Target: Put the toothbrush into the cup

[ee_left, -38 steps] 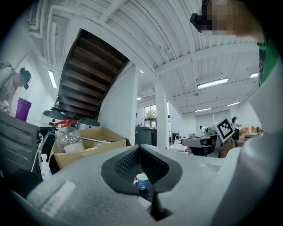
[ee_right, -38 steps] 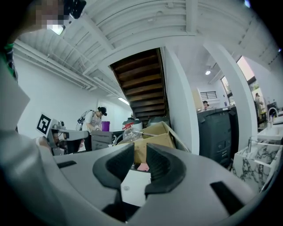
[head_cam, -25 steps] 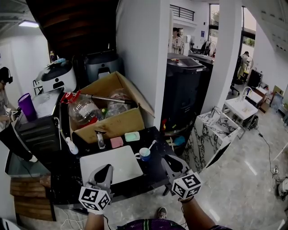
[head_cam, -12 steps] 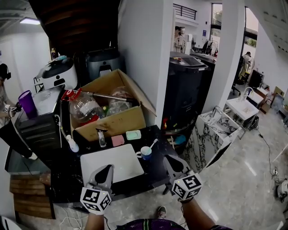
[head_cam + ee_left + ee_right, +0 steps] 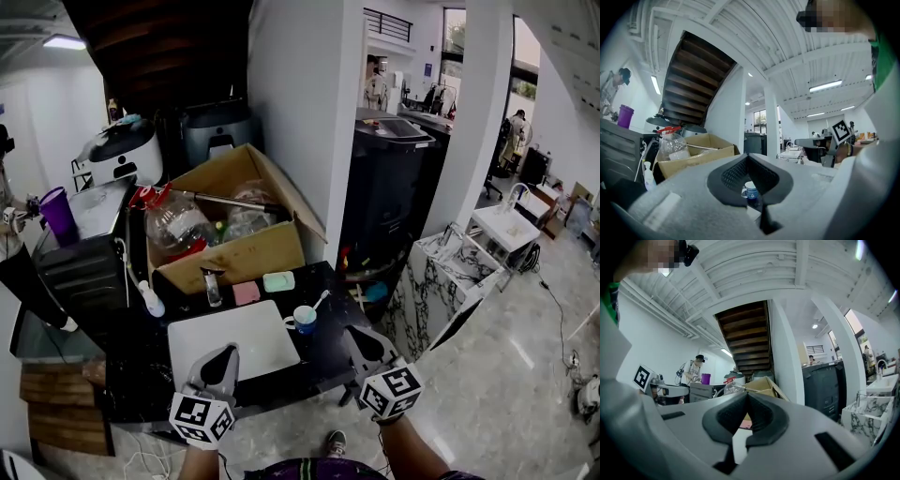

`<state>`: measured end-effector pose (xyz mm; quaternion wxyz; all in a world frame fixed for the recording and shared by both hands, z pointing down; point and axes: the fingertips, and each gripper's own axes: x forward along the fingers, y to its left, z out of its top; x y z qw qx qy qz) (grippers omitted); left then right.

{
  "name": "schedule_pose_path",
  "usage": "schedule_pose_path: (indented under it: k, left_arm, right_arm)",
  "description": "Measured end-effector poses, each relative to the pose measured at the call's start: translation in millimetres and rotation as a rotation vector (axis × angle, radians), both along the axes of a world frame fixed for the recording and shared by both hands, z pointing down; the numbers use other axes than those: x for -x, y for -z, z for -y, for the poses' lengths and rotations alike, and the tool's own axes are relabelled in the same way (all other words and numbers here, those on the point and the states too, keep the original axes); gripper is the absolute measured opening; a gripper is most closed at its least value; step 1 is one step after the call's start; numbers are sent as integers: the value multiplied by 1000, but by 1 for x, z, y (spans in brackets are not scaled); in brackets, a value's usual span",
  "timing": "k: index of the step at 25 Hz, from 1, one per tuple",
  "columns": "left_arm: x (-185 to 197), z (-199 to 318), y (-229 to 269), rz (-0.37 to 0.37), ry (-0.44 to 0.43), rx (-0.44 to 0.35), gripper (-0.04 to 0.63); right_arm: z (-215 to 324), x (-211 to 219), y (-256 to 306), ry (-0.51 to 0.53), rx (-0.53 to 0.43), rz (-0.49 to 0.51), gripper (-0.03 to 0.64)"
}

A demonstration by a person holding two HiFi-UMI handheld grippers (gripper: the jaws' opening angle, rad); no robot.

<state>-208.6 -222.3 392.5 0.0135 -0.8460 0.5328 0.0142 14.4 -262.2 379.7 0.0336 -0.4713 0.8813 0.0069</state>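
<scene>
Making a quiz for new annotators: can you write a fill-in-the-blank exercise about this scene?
1. The ___ leans out of the cup.
2. The left gripper and the right gripper both have their jaws ___.
3. The cup stands just right of the ___ board.
Missing words: toothbrush; shut; white.

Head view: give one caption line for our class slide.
Left gripper and right gripper hang shut above the table edge; toothbrush leans in the blue cup.
</scene>
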Motion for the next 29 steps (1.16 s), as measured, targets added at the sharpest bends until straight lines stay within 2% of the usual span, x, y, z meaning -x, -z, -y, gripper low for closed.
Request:
schedule_pose_path:
  k: [6, 29]
  left_arm:
    - [0, 0, -1, -6, 4, 5, 17]
    - [3, -3, 2, 5, 8, -2, 17]
  right_arm:
    - [-2, 1, 2, -15, -28, -46, 2]
    - [1, 2, -1, -8, 0, -39, 3]
